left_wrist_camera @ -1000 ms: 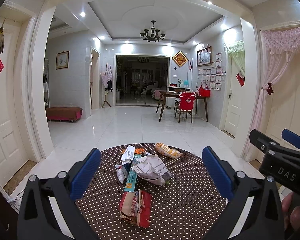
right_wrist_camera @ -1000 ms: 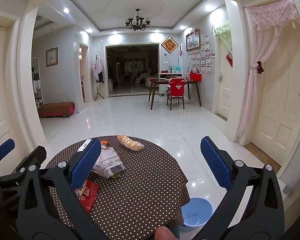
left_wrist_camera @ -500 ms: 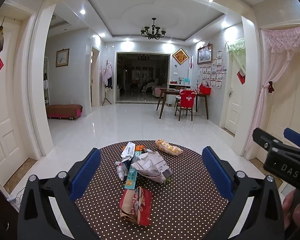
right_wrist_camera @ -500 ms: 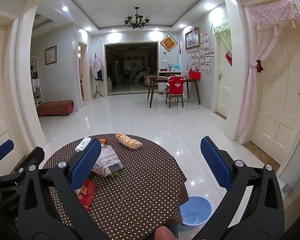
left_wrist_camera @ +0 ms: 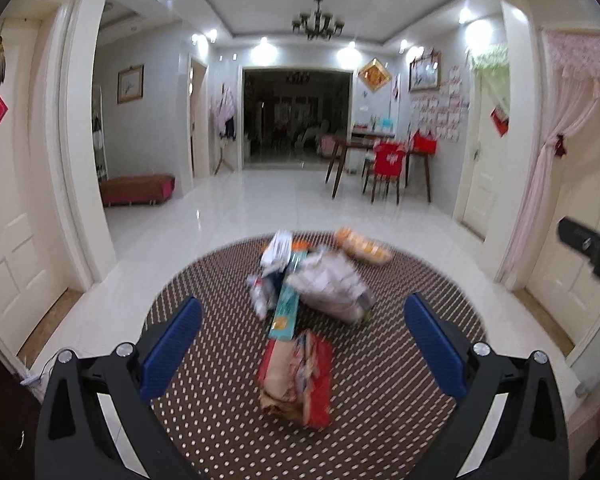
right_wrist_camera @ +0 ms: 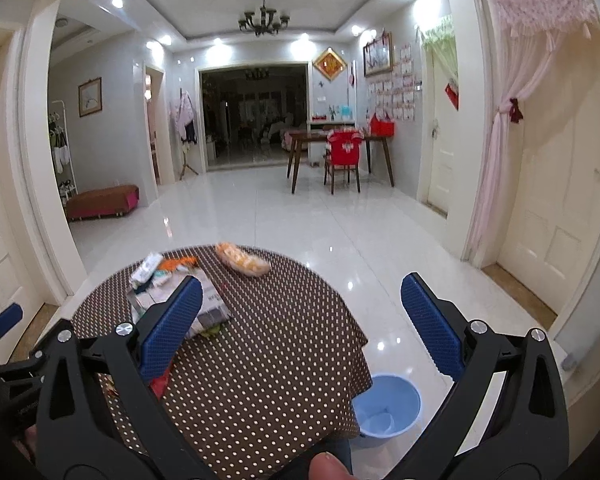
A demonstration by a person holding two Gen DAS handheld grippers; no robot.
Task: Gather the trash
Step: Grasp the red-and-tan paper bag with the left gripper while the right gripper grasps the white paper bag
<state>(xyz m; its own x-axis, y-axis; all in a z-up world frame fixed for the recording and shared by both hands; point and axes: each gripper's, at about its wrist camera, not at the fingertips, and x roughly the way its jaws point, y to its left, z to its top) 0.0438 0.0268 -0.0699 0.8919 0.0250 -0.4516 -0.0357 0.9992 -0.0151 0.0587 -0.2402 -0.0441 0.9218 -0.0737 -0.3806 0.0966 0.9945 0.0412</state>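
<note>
Blue-padded left gripper [left_wrist_camera: 302,338] gapes empty over the red wrapper [left_wrist_camera: 296,376] near the worktop [left_wrist_camera: 400,360] centre. Right gripper [right_wrist_camera: 300,320] likewise spread, holding nothing, above the worktop's right edge and the bucket [right_wrist_camera: 388,410].

— Left black plastic two-finger gripper [left_wrist_camera: 302,338]: what look?
— Triangular cut-outs in the arms, silver round screws [left_wrist_camera: 125,349] near the joints, ribbed blue rubber pads [left_wrist_camera: 172,347].

— Right black plastic two-finger gripper [right_wrist_camera: 300,324]?
— Same black frame, same blue pads [right_wrist_camera: 430,326], same silver screws [right_wrist_camera: 478,325]. Small white lettering on the left one's body, unreadable.
</note>
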